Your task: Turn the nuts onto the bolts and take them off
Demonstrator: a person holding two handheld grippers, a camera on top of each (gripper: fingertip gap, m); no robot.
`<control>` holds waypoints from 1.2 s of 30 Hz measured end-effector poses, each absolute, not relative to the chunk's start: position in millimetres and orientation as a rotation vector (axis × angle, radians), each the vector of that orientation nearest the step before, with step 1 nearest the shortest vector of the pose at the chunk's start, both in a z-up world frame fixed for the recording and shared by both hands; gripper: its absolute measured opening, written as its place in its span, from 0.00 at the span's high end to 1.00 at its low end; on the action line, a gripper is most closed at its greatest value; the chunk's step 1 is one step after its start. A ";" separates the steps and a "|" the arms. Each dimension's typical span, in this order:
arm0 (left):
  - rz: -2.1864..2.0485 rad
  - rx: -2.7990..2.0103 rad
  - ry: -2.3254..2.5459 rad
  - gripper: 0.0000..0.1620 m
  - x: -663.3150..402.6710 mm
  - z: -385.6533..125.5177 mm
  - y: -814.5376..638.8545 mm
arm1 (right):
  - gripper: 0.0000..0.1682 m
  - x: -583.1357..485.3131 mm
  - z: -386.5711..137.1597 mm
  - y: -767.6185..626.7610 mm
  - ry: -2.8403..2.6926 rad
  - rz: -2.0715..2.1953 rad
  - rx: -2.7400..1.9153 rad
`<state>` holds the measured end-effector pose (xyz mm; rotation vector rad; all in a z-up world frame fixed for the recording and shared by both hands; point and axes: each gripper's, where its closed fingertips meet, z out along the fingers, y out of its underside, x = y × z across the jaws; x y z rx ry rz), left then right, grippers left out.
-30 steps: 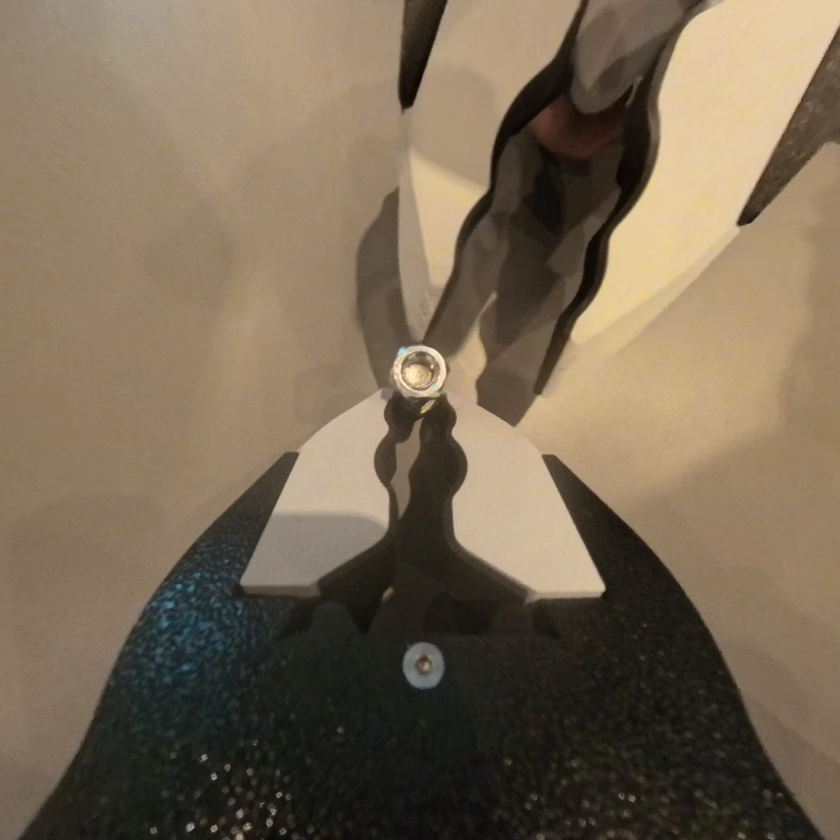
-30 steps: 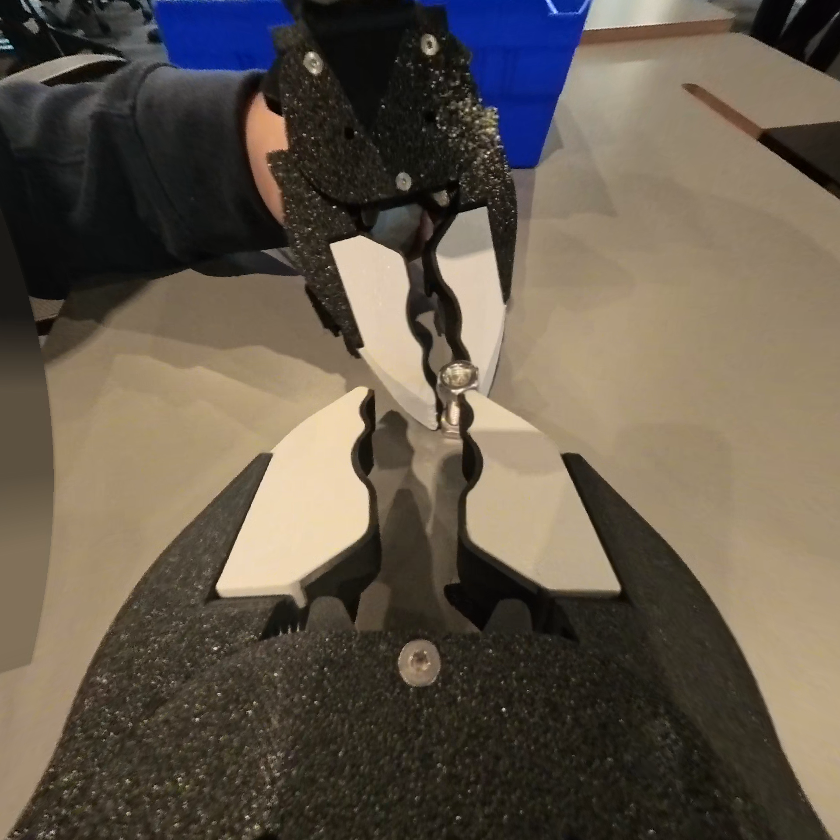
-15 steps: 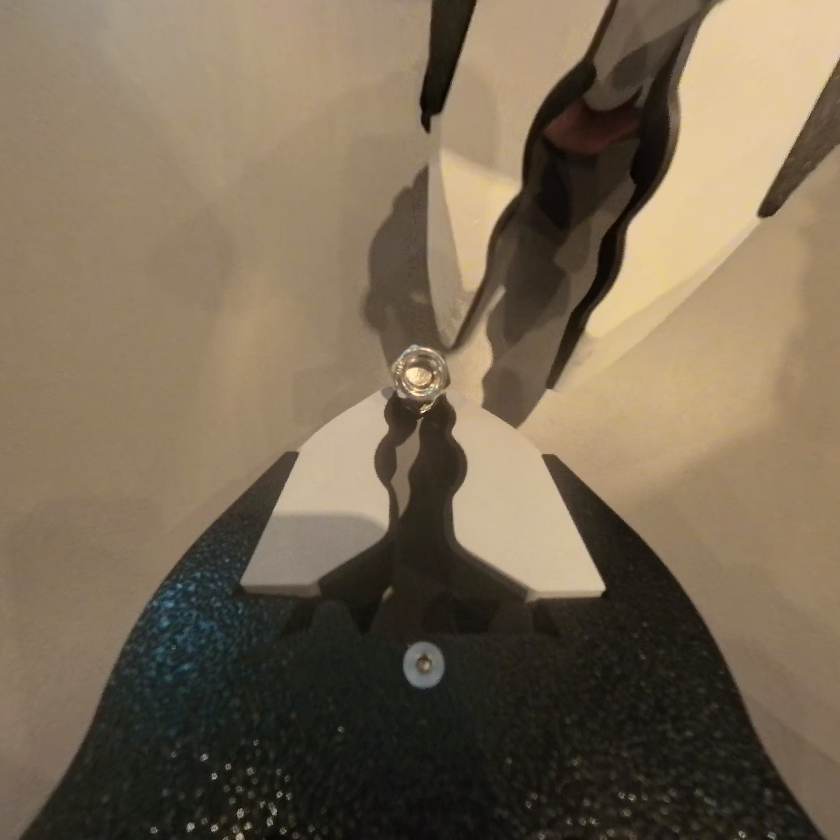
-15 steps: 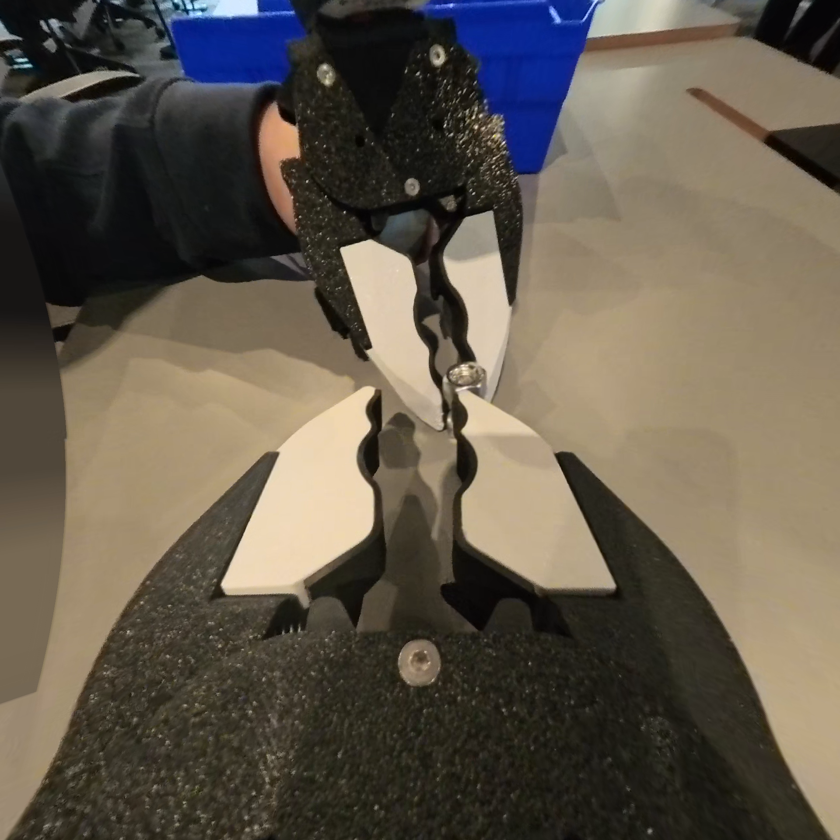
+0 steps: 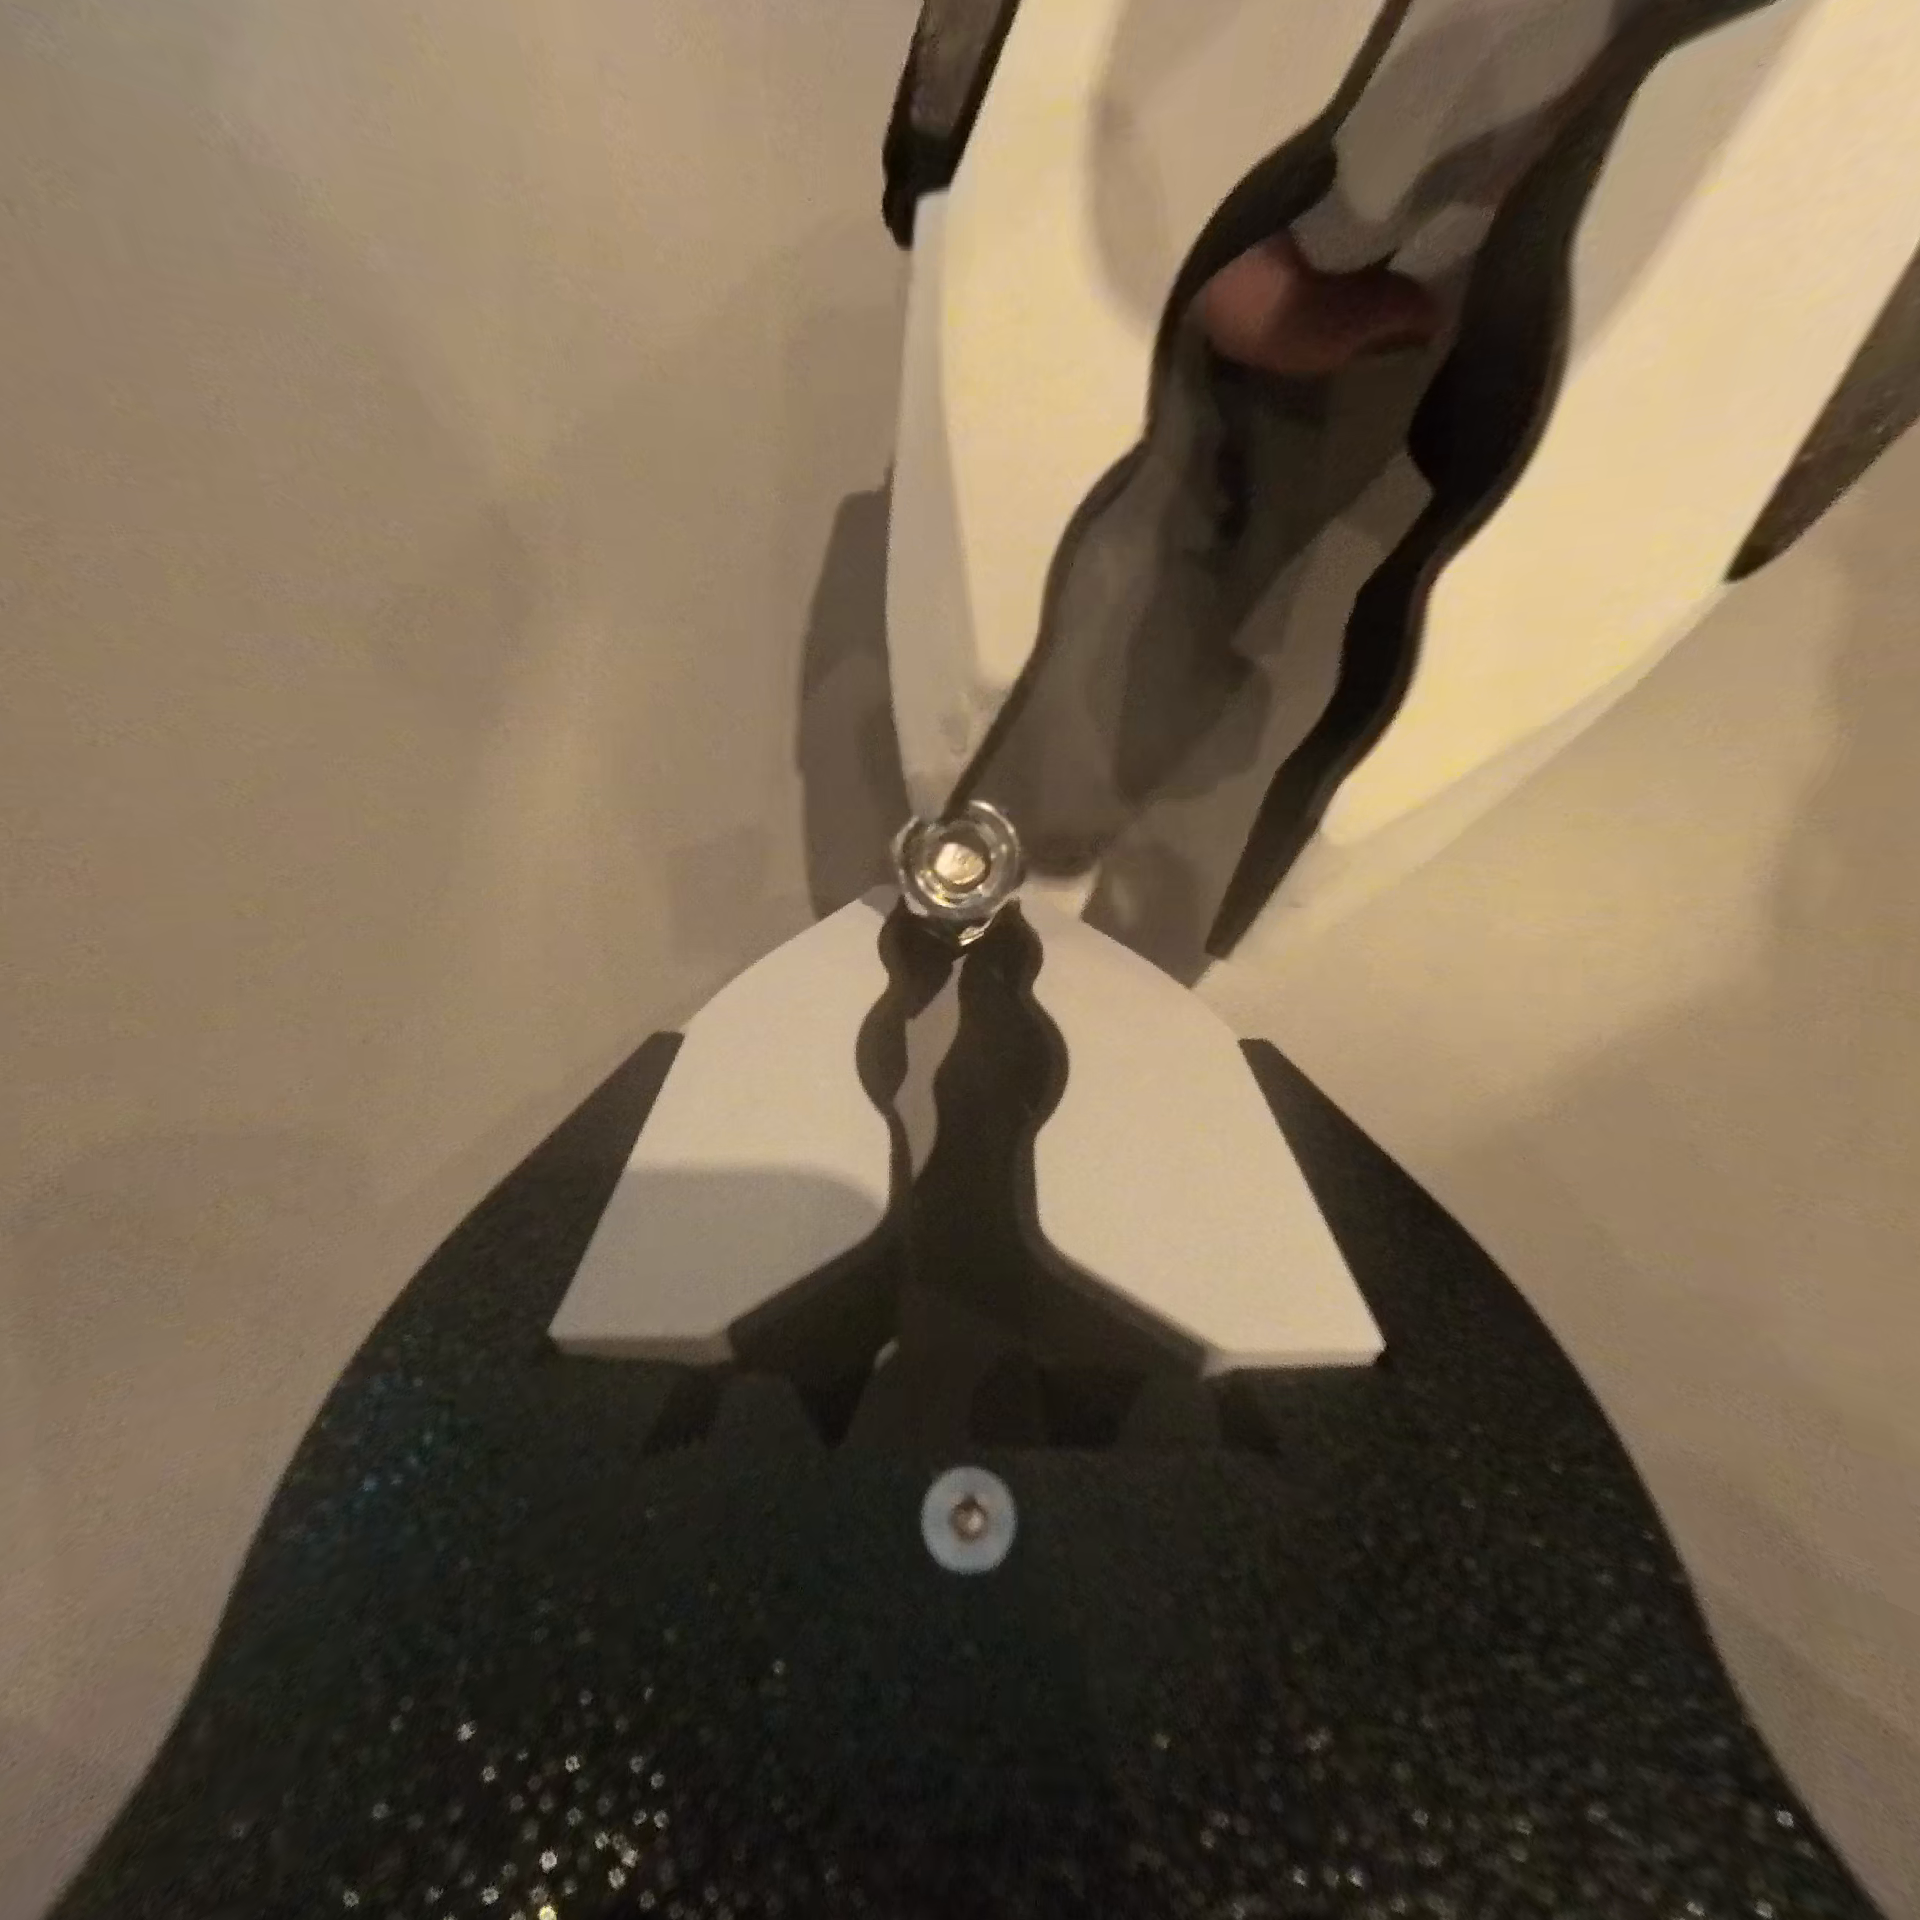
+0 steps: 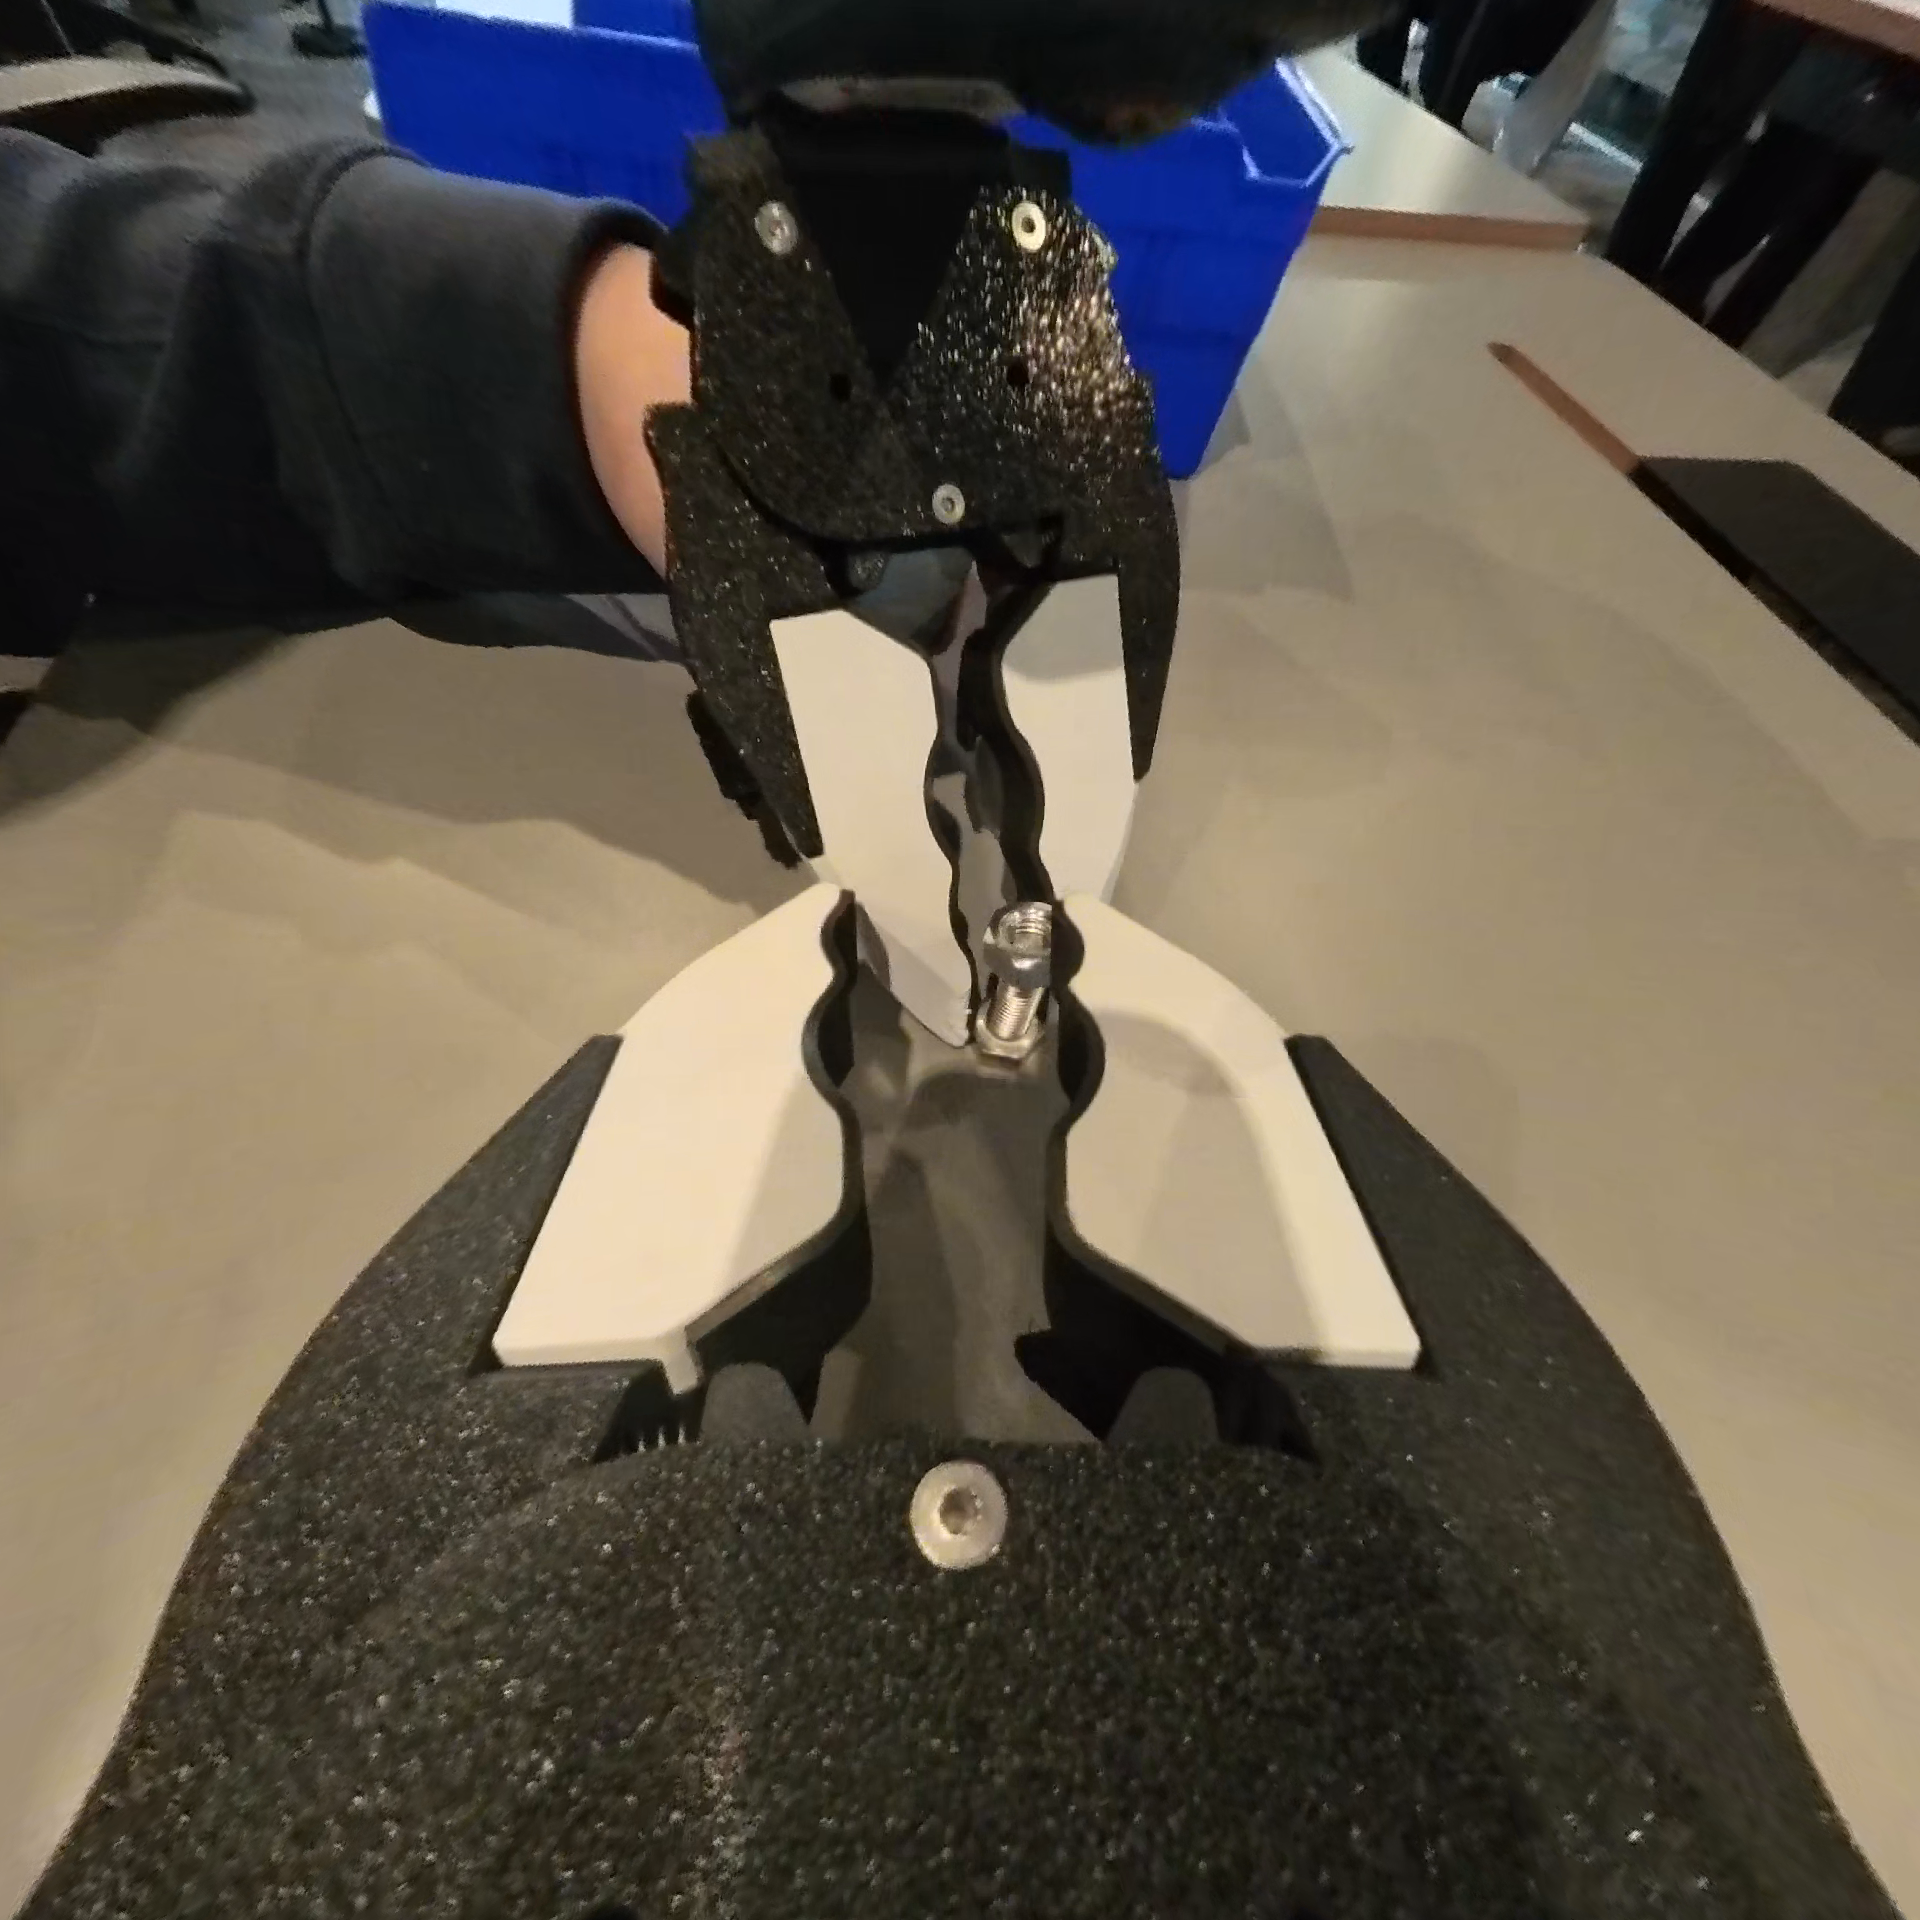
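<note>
beige desk [image 6: 1507, 935] surface fills both views, with a blue bin [image 6: 1226, 260] seen at its far edge and a dark panel [image 6: 1787, 561] lying on the desk to the right in the right wrist view.

the left claw [image 5: 961, 914] is seen nearly closed, its white fingertips pinched on a small silver bolt [image 5: 958, 868] that is viewed end-on from the left wrist camera. in the right wrist view the left claw [image 6: 987, 1023] is shown pointing down toward the desk from the far side, held by a hand [image 6: 623, 416] in a dark sleeve [image 6: 291, 395]. the bolt [image 6: 1006, 1023] is gripped low on its threaded shaft, standing roughly upright with its lower end at or just above the desk; which of the two cannot be told. a nut [image 6: 1013, 951] is seen threaded on the upper part of the bolt, close to its top end.

the right claw [image 6: 956, 925] is held partly open, with a clear gap between its white fingers [image 6: 717, 1122]. nothing is clamped between them. the tip of its right-hand finger is seen just beside the nut, close enough that contact cannot be ruled out. in the left wrist view the right claw [image 5: 1081, 852] is shown coming in from the top right, its fingers spread, with one tip right next to the bolt's end.
</note>
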<state>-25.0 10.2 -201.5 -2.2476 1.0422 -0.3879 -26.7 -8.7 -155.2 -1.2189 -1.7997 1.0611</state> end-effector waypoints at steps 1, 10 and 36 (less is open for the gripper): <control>-0.388 -2.247 1.041 0.90 -25.0 -201.5 10.2 | 0.79 -27.1 -157.5 -8.6 -1.809 1.056 -1.230; -0.387 -2.250 1.041 0.90 -25.2 -201.6 10.3 | 0.81 -27.8 -157.5 -11.7 -1.832 1.038 -1.209; -0.390 -2.253 1.039 0.90 -25.3 -201.6 9.9 | 0.78 -24.1 -165.2 -2.9 -1.841 1.005 -1.284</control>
